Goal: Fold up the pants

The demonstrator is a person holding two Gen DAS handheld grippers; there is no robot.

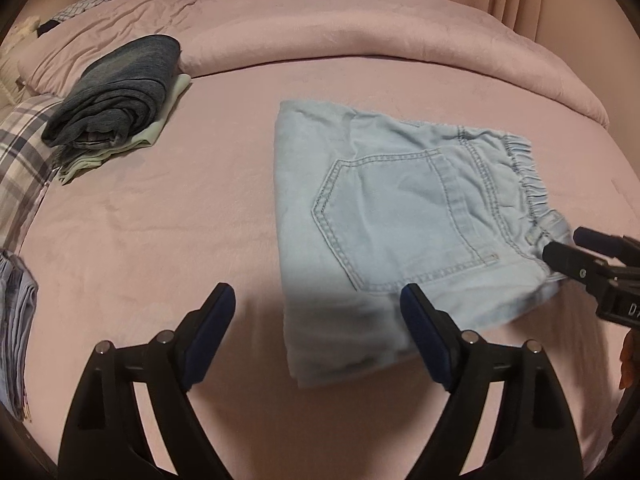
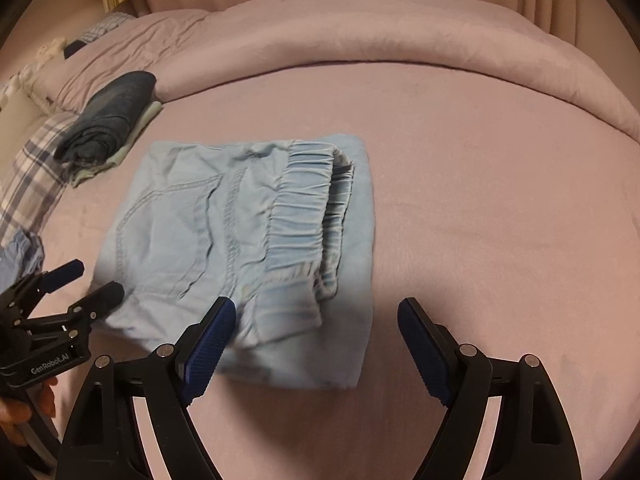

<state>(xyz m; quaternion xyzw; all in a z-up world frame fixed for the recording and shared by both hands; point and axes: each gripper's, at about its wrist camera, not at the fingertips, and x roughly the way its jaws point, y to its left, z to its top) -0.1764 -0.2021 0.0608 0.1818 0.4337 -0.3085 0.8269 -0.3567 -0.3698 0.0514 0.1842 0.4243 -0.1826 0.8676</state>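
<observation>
Light blue denim pants point(image 1: 400, 224) lie folded into a compact rectangle on the pink bed, back pocket up, elastic waistband to the right. They also show in the right wrist view point(image 2: 248, 248). My left gripper point(image 1: 318, 300) is open and empty, just above the near edge of the pants. My right gripper point(image 2: 316, 312) is open and empty, over the waistband end. The right gripper point(image 1: 568, 248) shows in the left wrist view at the waistband corner. The left gripper point(image 2: 92, 280) shows in the right wrist view at the pants' left edge.
A stack of folded clothes point(image 1: 116, 96), dark denim on top, sits at the back left. A plaid pillow point(image 1: 20, 160) lies at the left edge. A rolled pink duvet point(image 1: 360, 40) runs along the back. More folded fabric point(image 1: 16, 328) lies at the near left.
</observation>
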